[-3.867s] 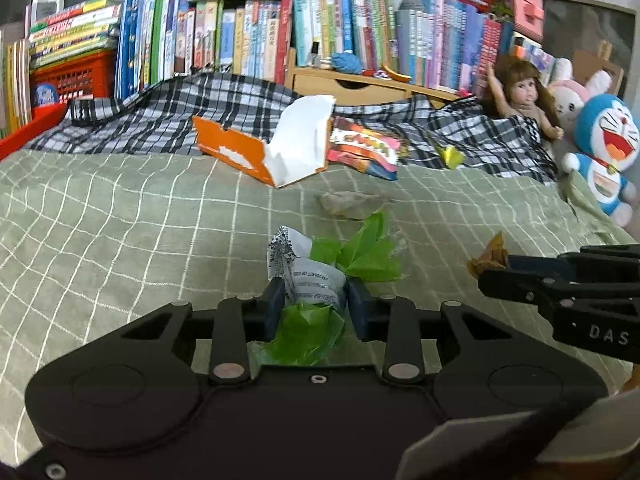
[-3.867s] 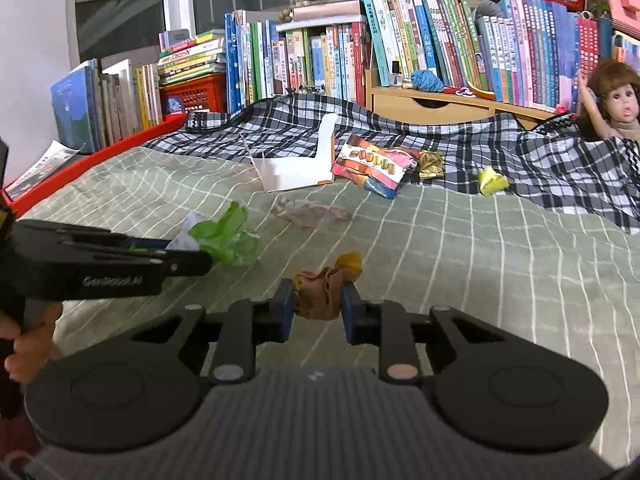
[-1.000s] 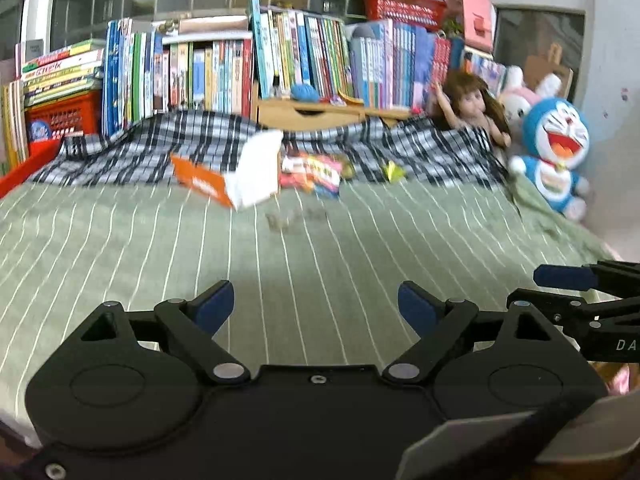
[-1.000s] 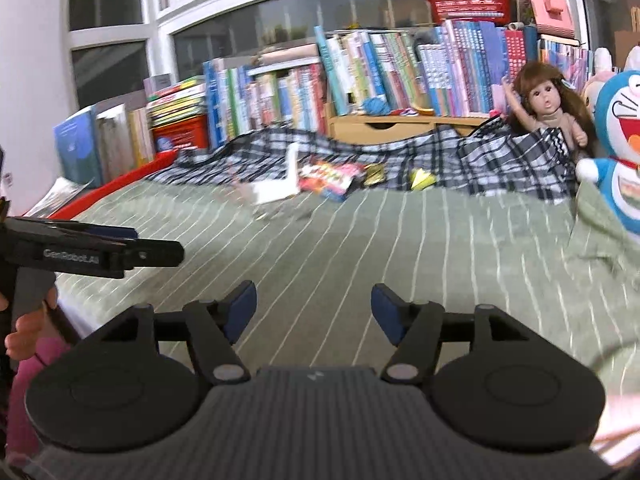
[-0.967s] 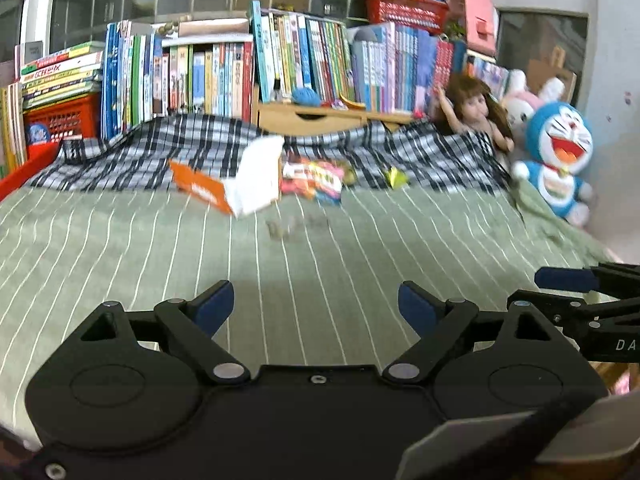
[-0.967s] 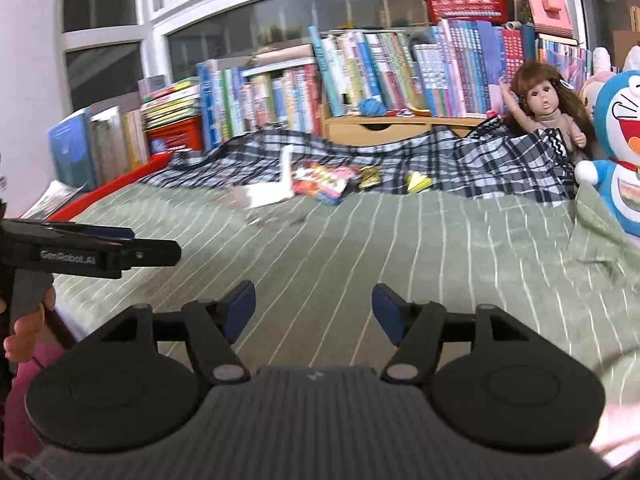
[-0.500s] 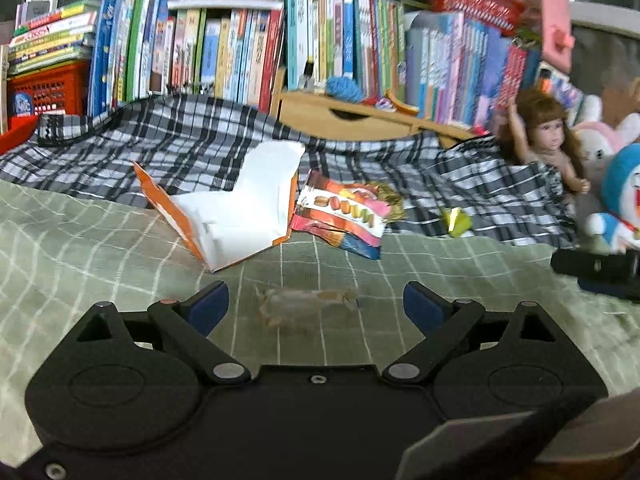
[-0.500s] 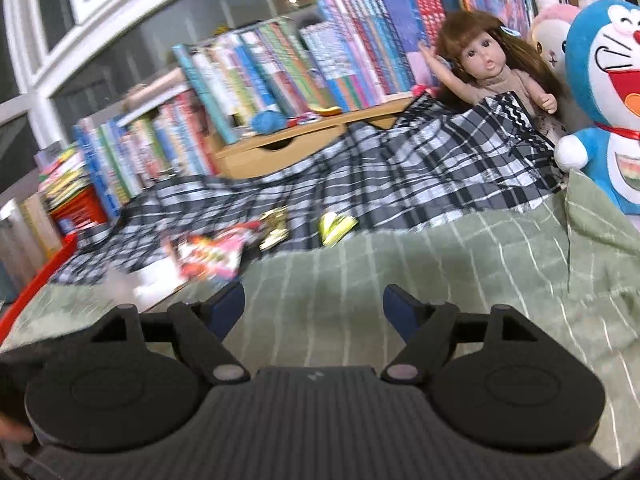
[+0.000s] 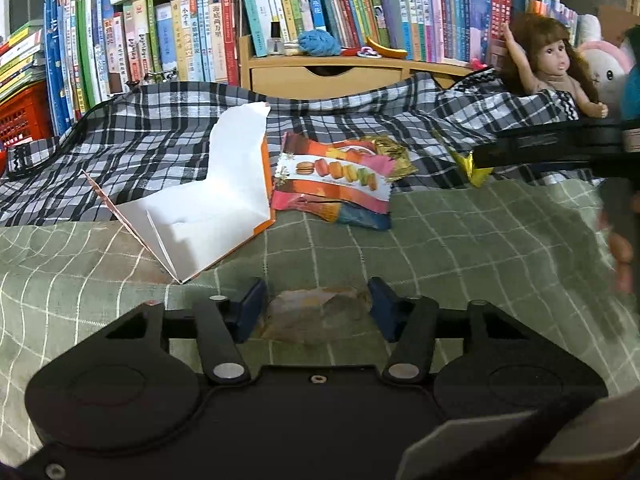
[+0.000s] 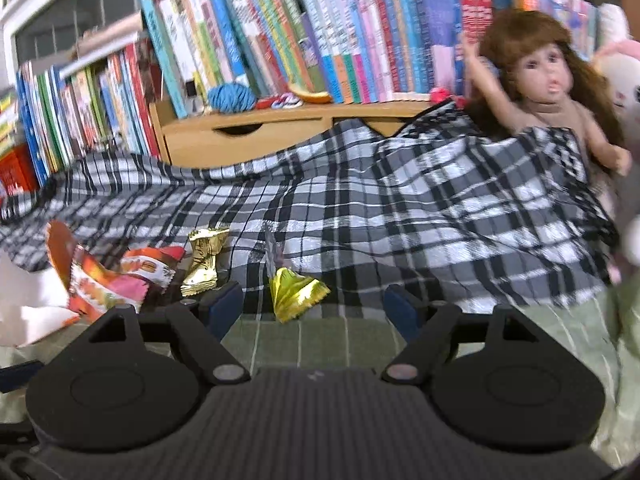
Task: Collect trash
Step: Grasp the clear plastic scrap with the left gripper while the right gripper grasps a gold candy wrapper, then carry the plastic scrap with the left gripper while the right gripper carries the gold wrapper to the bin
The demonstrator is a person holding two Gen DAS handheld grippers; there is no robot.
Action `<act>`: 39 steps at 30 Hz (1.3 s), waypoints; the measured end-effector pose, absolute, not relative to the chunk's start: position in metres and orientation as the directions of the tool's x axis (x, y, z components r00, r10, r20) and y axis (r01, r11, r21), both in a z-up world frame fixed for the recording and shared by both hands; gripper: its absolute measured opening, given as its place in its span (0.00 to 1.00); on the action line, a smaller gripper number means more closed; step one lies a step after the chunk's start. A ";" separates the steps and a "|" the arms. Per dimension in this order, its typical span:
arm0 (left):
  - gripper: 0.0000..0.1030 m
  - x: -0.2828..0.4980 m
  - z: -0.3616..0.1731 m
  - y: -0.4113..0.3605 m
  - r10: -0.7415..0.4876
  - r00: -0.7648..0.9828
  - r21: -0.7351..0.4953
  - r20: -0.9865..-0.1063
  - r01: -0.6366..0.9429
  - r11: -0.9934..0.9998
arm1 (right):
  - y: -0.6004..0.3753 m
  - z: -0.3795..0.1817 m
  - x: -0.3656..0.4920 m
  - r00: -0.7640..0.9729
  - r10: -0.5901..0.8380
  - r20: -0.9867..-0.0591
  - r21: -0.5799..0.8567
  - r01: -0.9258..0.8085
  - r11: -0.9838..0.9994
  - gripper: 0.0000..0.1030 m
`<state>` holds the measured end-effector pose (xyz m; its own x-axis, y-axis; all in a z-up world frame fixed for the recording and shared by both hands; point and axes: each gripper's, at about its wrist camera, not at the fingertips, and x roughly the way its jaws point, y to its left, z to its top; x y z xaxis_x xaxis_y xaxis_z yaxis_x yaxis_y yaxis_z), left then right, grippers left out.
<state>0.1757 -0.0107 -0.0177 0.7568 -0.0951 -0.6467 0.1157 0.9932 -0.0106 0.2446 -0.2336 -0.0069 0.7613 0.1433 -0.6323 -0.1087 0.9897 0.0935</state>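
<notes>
So the left gripper (image 9: 316,306) is angled down at the green checked bedspread (image 9: 460,248), and its jaws are caught mid-close around a crumpled clear wrapper (image 9: 316,314) that's lying flat on the cover. The wrapper sits between the two blue pads; the left pad looks just about against its edge and the right one is right at the other edge, but a firm pinch can't really be made out yet, so it's counted as not gripped.

The right gripper (image 10: 316,310) is tipped down too, seen low over the line where the green cover meets the black-and-white plaid blanket (image 10: 400,216). Its jaws are spread wide, still easing apart, and nothing is held. A crumpled gold wrapper (image 10: 294,292) lies just ahead, between the fingertips but nearer the left one, untouched. A second gold wrapper (image 10: 204,262) is found just to the left of it, next to a macaron snack bag (image 9: 332,180).

From the left wrist view, the right gripper is seen side-on at the right edge, with blurry fingers of the hand (image 9: 620,256) wrapped round its handle. A torn orange-and-white box (image 9: 200,216) sits open beside the snack bag.
</notes>
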 end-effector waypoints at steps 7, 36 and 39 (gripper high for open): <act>0.15 0.167 -0.003 0.006 -0.149 0.754 -0.087 -0.640 0.122 0.989 | -0.228 -0.019 0.269 0.713 0.197 -0.673 0.114 -0.163 0.980 0.71; 0.15 0.014 0.035 0.008 -0.236 0.779 -0.120 -0.581 0.205 0.971 | -0.236 0.035 0.026 0.722 0.424 -0.547 0.241 -0.349 0.905 0.16; 0.15 -0.014 0.032 0.005 -0.238 0.775 -0.110 -0.585 0.215 0.970 | -0.235 0.034 -0.008 0.710 0.451 -0.540 0.261 -0.369 0.892 0.16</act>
<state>-0.0140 0.0055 0.0318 0.7752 -0.2382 -0.5851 0.2153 0.9704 -0.1098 -0.0075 -0.2354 0.0345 0.7103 0.4513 -0.5401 -0.3688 0.8922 0.2606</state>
